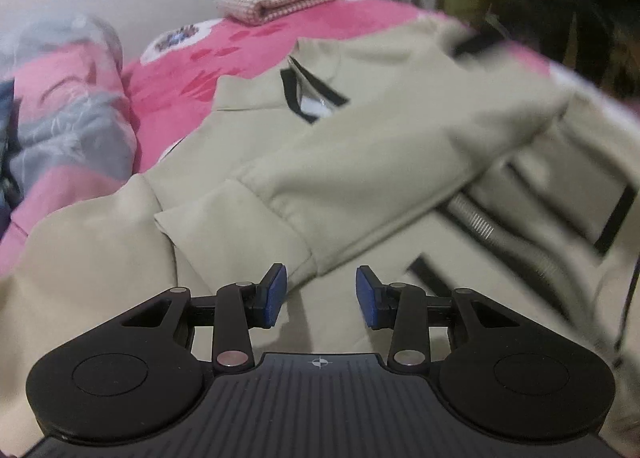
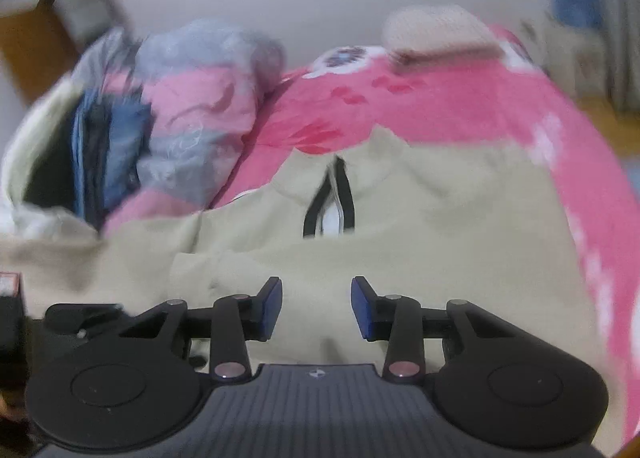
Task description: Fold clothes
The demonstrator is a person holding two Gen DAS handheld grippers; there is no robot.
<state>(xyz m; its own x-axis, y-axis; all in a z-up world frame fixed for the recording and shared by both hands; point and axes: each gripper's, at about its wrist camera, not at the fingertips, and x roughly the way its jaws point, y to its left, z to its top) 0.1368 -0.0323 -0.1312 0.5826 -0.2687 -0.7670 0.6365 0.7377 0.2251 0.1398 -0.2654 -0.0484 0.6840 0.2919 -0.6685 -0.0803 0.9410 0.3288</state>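
A beige jacket [image 1: 248, 146] with black trim at its half-open zip collar lies spread on the pink blanket [image 1: 248, 42], one sleeve [image 1: 360, 178] folded across its chest. Above the jacket, the left gripper [image 1: 321, 295] and right gripper [image 2: 316, 306] both gape, released, holding nothing.
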